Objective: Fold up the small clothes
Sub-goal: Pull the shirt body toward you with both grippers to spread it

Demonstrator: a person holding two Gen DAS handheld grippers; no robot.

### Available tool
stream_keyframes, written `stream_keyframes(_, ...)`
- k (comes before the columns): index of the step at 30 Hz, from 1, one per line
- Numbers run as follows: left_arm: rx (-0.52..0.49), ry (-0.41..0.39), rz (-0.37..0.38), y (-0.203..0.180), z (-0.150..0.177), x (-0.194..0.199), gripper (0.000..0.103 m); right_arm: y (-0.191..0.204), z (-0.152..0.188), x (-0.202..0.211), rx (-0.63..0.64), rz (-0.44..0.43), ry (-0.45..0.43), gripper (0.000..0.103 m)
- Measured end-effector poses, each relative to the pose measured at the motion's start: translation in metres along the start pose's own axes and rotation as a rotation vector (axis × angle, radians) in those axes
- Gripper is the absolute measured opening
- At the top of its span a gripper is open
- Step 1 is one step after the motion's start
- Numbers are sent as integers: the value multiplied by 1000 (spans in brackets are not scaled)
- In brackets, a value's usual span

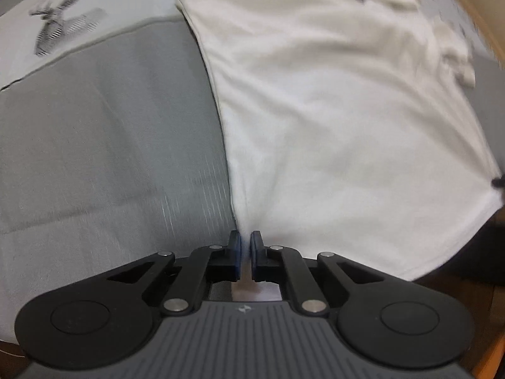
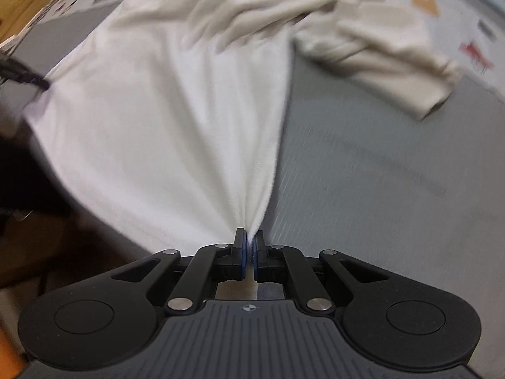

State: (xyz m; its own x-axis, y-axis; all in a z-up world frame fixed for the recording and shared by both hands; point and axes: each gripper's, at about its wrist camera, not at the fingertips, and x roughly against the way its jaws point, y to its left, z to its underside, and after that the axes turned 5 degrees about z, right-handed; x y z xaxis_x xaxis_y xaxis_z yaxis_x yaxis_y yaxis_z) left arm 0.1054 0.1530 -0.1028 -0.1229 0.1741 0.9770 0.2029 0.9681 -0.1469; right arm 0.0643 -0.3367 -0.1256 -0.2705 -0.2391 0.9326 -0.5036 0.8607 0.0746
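Both claws are clamped on hem corners of the cream cotton T-shirt (image 1: 331, 110): left claw (image 1: 246, 254), right claw (image 2: 250, 251). The shirt fills each frame's centre, over grey bedding (image 1: 110, 126). Thin pinches may slip under tension.

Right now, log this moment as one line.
left gripper: shut on shirt corner | right gripper: shut on shirt corner | white shirt: stretched over grey mat | fold: not begun
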Motion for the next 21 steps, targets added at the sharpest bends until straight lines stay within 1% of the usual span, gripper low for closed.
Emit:
stream_keyframes(3, -66, 64, -26, -7, 9, -3, 5, 2, 12, 1, 20, -40, 44, 3)
stream_keyframes(5, -91, 75, -30, -10, 12, -2, 4, 0, 12, 1, 13, -34, 51, 3)
stream_keyframes(6, -104, 68, -13, -12, 13, 1, 4, -2, 10, 3, -3, -15, 43, 3)
stream_keyframes(8, -123, 39, 42, -17, 11, 8, 4, -12, -5, 8, -61, -9, 7, 4)
stream_keyframes(9, -133, 16, 79, -20, 11, 14, 5, -17, -14, 15, -96, 17, -44, 5)
stream_keyframes(10, -140, -4, 104, -23, 10, 18, 5, -24, -23, 23, -141, 61, -113, 7)
stream_keyframes(11, -145, -28, 121, -26, 8, 22, 5, -32, -31, 32, -198, 88, -182, 12)
stream_keyframes(12, -145, -49, 122, -27, 6, 26, 6, -40, -39, 41, -265, 97, -246, 16)
stream_keyframes(13, -149, -80, 112, -29, 3, 30, 6, -48, -43, 48, -324, 111, -296, 25)
stream_keyframes(14, -149, -110, 98, -31, 0, 31, 6, -55, -46, 54, -381, 134, -348, 31)
stream_keyframes(15, -142, -140, 87, -32, -5, 33, 6, -60, -51, 61, -432, 150, -404, 32)
stream_keyframes(17, -114, -185, 64, -34, -16, 33, 7, -69, -55, 66, -488, 155, -473, 33)
stream_keyframes(19, -107, -245, -2, -38, -27, 37, 7, -73, -61, 60, -523, 168, -503, 33)
stream_keyframes(21, -98, -309, -12, -41, -35, 42, 7, -73, -67, 51, -559, 167, -529, 33)
